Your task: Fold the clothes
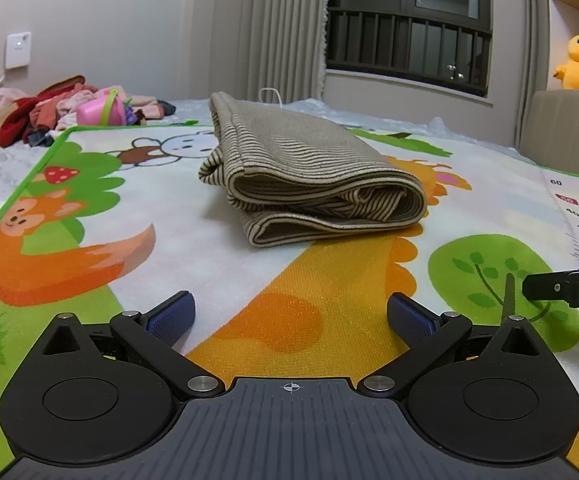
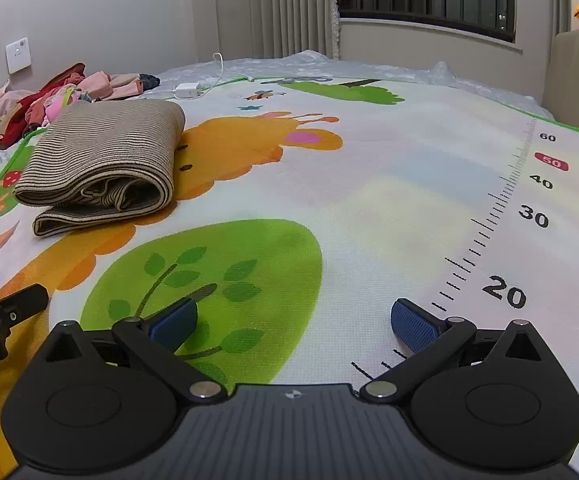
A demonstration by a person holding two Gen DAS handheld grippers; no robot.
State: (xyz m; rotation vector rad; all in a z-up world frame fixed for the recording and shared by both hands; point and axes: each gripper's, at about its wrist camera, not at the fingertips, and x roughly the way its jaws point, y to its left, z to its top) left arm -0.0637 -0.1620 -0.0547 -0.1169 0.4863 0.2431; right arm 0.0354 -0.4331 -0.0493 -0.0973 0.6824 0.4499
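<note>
**Folded garment on the mat, both grippers empty**

The striped beige garment (image 1: 309, 176) lies folded (several layers thick) on the cartoon play mat (image 1: 329, 280), toward its far left corner, near the heap of unfolded clothes (image 1: 49, 108) beyond the mat's edge. Left gripper (image 1: 289, 316) and right gripper (image 2: 293, 322) hover nearer, jaws spread wide, holding nothing

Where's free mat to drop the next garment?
Bare mat from the folded garment across to the ruler print, and in front of both open tools. Crowded: clothes pile at the far left corner.
</note>
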